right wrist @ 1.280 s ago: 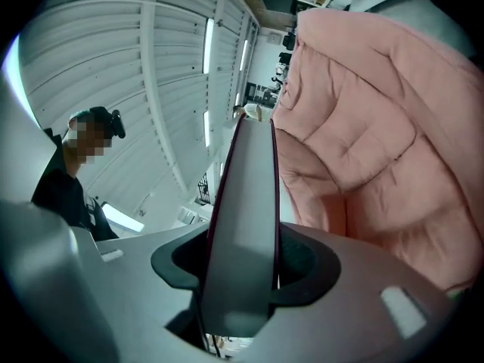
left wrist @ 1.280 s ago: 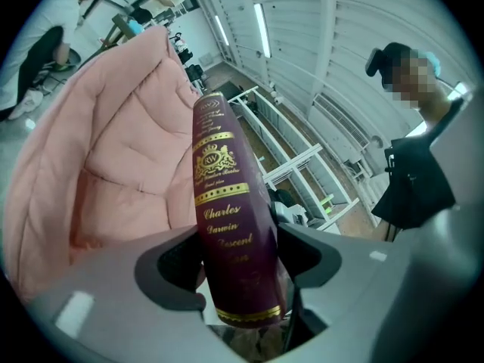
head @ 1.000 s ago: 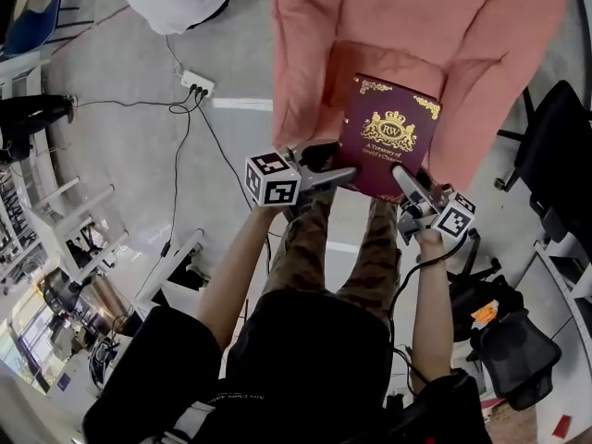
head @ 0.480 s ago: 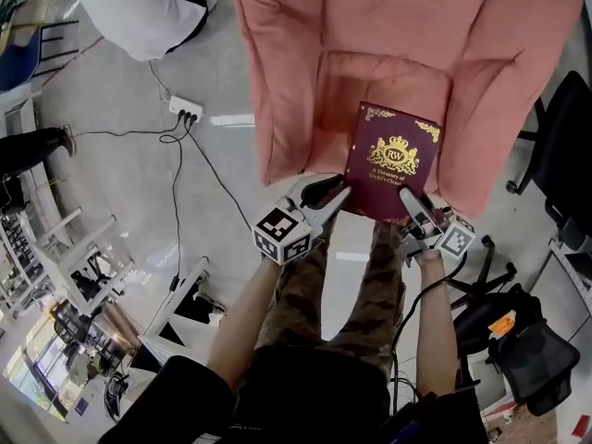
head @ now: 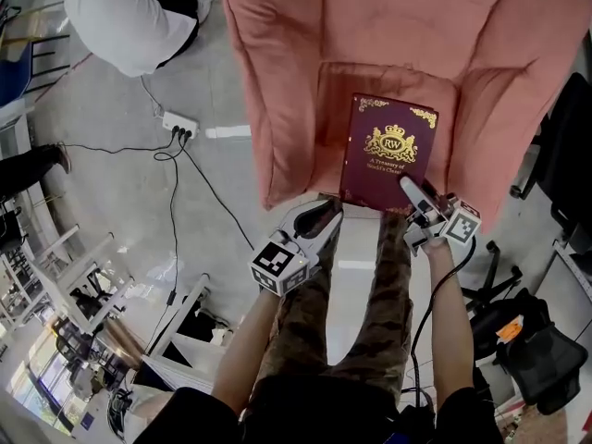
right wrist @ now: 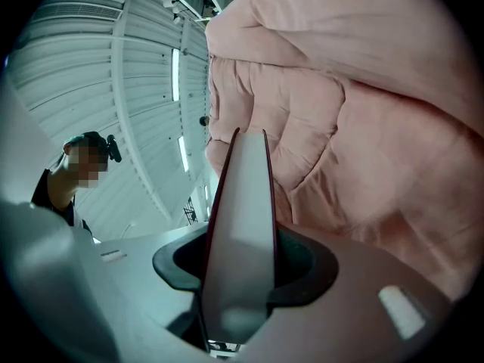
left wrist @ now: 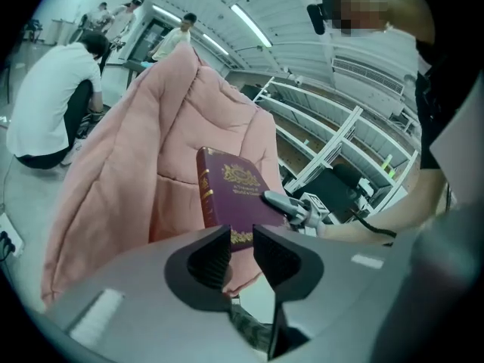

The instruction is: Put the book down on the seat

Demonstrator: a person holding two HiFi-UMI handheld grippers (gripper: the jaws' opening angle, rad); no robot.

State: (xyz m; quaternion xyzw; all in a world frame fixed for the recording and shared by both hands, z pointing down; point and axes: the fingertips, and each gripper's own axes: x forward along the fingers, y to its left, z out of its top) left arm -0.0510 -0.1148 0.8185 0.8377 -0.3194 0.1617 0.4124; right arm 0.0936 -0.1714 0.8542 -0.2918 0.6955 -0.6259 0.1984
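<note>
The maroon book (head: 388, 151) with a gold crest hangs over the seat cushion (head: 335, 100) of the pink armchair. Whether it touches the cushion I cannot tell. My right gripper (head: 414, 195) is shut on the book's near right corner. In the right gripper view the book's page edge (right wrist: 240, 203) fills the jaws of the right gripper (right wrist: 238, 267). My left gripper (head: 321, 222) is shut and empty, off the book, by the seat's front left corner. The left gripper view shows the left gripper (left wrist: 242, 252), with the book (left wrist: 231, 195) and the right gripper (left wrist: 291, 204) beyond it.
The armchair's padded arms (head: 268, 109) flank the seat. A person in white (head: 129, 17) crouches at the far left. A power strip (head: 178, 125) with cables lies on the floor. Black office chairs (head: 536, 340) stand at the right and white frames (head: 74, 257) at the left.
Both grippers and the book have sunk toward the seat. The left gripper has let go of the book's left edge, closed and dropped back to the seat's front left.
</note>
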